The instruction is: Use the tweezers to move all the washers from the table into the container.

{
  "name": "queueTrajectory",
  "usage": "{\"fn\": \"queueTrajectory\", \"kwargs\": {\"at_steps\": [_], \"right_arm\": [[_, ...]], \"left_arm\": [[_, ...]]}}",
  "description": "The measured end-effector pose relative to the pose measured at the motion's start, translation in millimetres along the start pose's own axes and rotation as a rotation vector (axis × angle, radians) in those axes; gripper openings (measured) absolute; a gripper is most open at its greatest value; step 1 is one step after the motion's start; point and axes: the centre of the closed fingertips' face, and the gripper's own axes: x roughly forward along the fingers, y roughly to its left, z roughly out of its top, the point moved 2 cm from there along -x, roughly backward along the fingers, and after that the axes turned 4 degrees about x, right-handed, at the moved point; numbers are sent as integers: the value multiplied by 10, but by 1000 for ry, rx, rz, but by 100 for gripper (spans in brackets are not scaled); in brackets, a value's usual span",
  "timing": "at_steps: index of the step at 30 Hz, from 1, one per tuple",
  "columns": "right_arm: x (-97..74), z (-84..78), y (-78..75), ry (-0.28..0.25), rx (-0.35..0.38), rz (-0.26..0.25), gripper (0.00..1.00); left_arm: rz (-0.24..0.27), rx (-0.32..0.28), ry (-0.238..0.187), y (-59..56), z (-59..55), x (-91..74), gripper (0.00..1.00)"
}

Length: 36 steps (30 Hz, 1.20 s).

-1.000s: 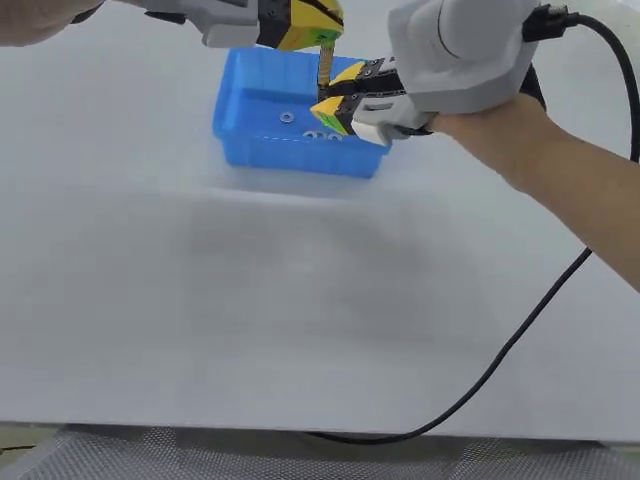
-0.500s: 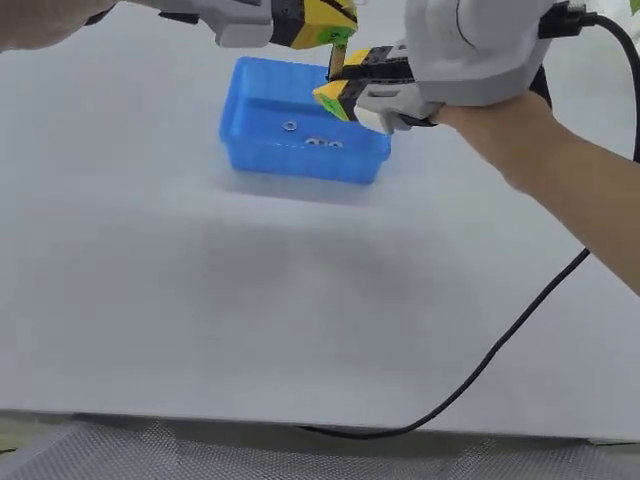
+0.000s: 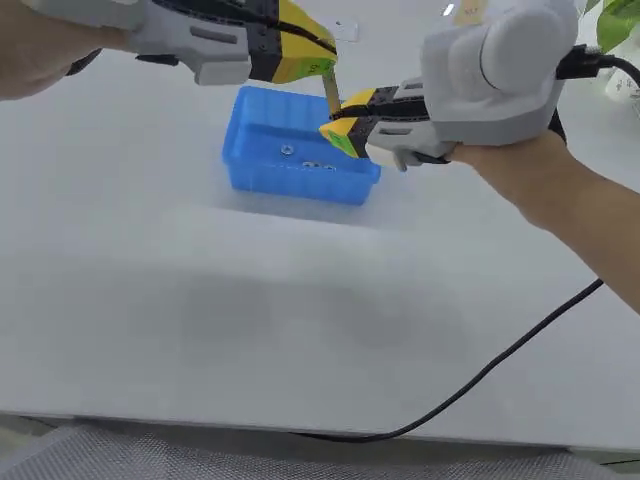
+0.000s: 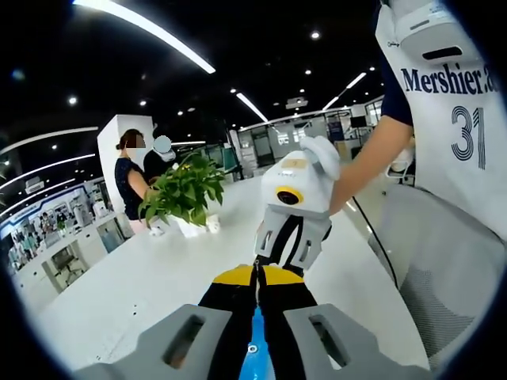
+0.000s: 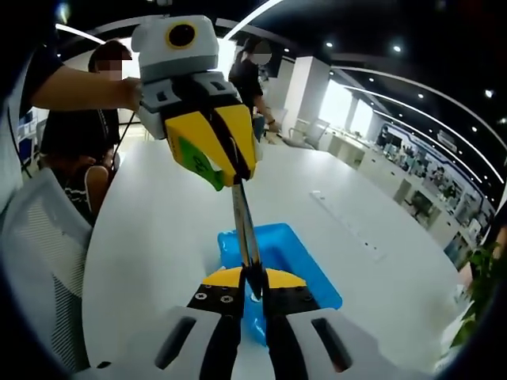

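A blue container [image 3: 243, 165] sits on the white table with a few washers [image 3: 287, 150] inside. Above its right end, thin tweezers [image 3: 331, 96] stand nearly upright between the two grippers. My left gripper [image 3: 326, 68] comes in from the upper left, shut on the tweezers' top end. My right gripper [image 3: 336, 128] comes in from the right, shut on their lower part. In the right gripper view the tweezers [image 5: 244, 226] run from the left gripper [image 5: 231, 179] down into my right gripper [image 5: 253, 290], over the container [image 5: 309, 273]. In the left gripper view my left gripper [image 4: 257, 279] is shut.
A black cable [image 3: 500, 355] trails from the right gripper across the table toward the near edge [image 3: 300, 430]. A potted plant [image 3: 620, 25] stands at the far right. Wide bare tabletop lies in front of the container.
The head camera has shifted. Relative to the container, both grippers and the tweezers have lifted slightly and drifted toward its right rim. Both stay shut.
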Motion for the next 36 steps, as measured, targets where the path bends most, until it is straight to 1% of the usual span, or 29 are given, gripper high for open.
{"fn": "queueTrajectory", "kwargs": {"at_steps": [2,3,4,6,7,8,9,10,11,13,14,15,17,18,20,24,25,27,28,30,33,34,36], "right_arm": [[-36,-5,62,12,-17,11,9],[-53,-16,91,25,-31,15,9],[-72,-43,135,50,-63,24,9],[-95,-96,222,88,-107,42,9],[-101,-123,262,103,-117,53,9],[-104,-167,328,124,-138,69,9],[-100,-199,364,135,-146,76,9],[-94,-244,410,151,-149,90,9],[-84,-310,464,172,-159,106,9],[-62,-418,543,199,-157,129,8],[-55,-469,578,214,-155,141,8],[-42,-532,605,229,-161,148,8],[-28,-634,659,258,-153,169,8],[-22,-711,694,288,-166,179,8],[-17,-819,731,327,-190,198,8],[2,-960,743,361,-176,213,8],[6,-987,734,369,-179,215,8],[12,-1045,731,393,-187,225,8],[19,-1071,726,402,-191,227,8],[26,-1097,716,416,-199,230,8],[52,-1122,682,439,-205,220,8],[59,-1124,673,443,-206,218,8],[76,-1142,668,460,-213,219,8]], "left_arm": [[0,-6,-1,-41,-9,-33,4],[0,-9,4,-81,-26,-52,4],[-3,-11,8,-117,-42,-61,4],[-12,-23,21,-223,-96,-83,4],[-15,-27,26,-262,-118,-90,4],[-20,-38,31,-333,-158,-95,4],[-25,-43,36,-384,-188,-95,4],[-29,-52,49,-454,-248,-93,4],[-30,-56,53,-475,-270,-92,4],[-33,-75,68,-576,-379,-82,4],[-32,-83,80,-632,-453,-73,4],[-34,-92,87,-666,-499,-68,4],[-33,-118,102,-749,-629,-48,4],[-37,-136,104,-790,-675,-36,4],[-45,-149,133,-887,-828,-1,4],[-48,-172,152,-974,-998,52,4],[-50,-181,161,-991,-1056,67,4],[-54,-189,173,-1015,-1127,86,4],[-61,-188,188,-1036,-1175,97,4],[-66,-182,206,-1047,-1240,116,4],[-67,-182,233,-1040,-1340,133,4],[-74,-175,252,-1043,-1387,136,4],[-83,-173,266,-1049,-1434,146,4]]}}
